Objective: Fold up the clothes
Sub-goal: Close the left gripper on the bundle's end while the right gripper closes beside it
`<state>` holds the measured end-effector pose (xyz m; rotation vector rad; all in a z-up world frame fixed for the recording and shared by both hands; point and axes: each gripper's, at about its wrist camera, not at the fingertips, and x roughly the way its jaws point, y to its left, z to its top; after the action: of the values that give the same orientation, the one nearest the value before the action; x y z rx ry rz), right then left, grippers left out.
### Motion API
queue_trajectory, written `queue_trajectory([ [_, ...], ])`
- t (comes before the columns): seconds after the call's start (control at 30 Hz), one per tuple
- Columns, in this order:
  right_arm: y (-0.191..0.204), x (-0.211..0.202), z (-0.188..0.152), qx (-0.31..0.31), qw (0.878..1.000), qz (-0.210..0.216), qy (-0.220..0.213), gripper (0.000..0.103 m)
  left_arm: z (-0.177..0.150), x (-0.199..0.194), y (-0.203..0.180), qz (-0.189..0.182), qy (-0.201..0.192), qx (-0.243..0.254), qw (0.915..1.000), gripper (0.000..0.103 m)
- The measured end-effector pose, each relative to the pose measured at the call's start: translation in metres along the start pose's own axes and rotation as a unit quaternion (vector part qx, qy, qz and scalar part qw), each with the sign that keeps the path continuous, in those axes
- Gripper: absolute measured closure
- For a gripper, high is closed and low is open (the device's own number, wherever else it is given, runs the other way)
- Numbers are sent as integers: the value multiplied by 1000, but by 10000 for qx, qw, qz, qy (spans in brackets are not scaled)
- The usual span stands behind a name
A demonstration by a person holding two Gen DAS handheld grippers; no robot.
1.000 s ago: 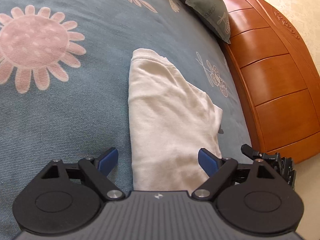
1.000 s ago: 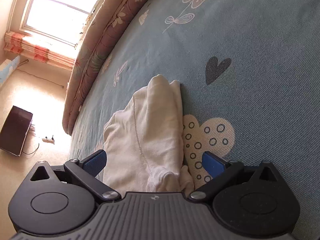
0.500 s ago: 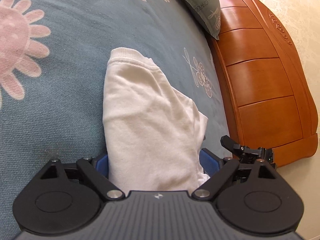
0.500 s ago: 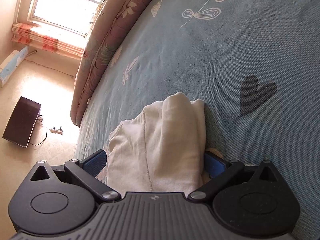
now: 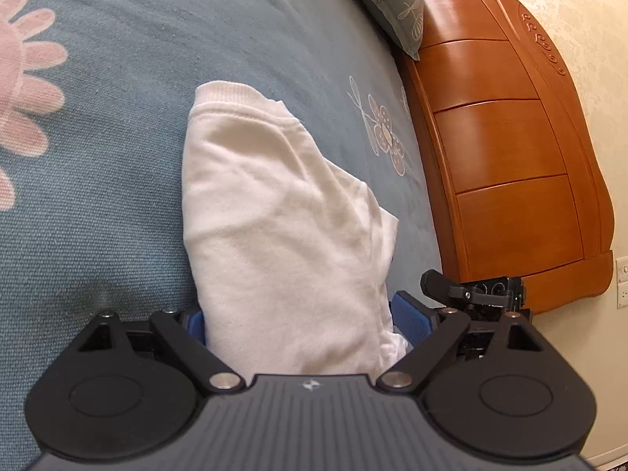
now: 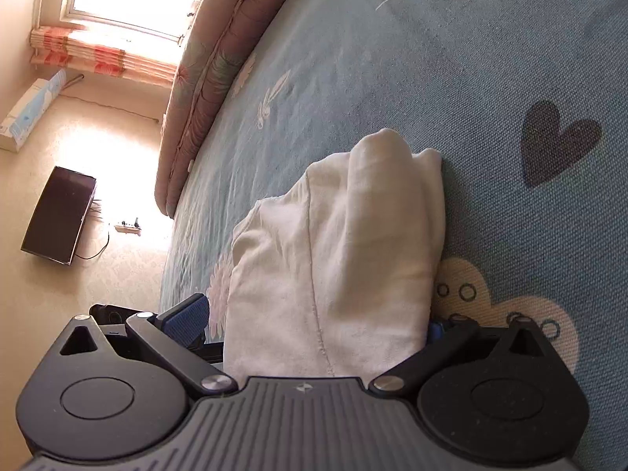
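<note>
Tongs [image 5: 300, 322] two, garment [image 5: 282, 212] one.

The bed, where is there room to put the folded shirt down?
The blue bedspread is bare left of the white shirt, toward the pink flower print. In the right view, it is also bare past the shirt, around the dark heart. It is tighter by the wooden headboard and pillow, and near the bed's edge, by the rolled quilt.

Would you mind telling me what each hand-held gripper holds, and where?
Neither visibly clamps anything: the folded white garment lies between both sets of open fingers, at opposite ends.
</note>
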<state>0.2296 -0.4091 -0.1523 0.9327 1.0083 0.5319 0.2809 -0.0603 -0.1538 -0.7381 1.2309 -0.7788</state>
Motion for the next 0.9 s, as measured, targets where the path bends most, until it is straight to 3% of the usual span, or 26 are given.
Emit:
queue_trajectory([
  [0.17,0,-14,-22,-27,9993,-9,382,0,-17,-12,7,-106,197,-8,9997,18],
  [0.47,-6,-1,-6,-90,9995,227,220,0,-6,-2,7,-64,145,75,9998,20],
  [0.57,-5,-2,-9,-230,9991,260,251,1,-6,-4,15,-62,91,25,9999,45],
  [0.63,-5,-2,-9,-262,9990,264,254,2,-4,-6,27,-84,93,-199,9997,73],
  [0.9,-6,-4,-11,-388,9985,280,269,3,-4,-11,34,-55,126,-305,9994,75],
])
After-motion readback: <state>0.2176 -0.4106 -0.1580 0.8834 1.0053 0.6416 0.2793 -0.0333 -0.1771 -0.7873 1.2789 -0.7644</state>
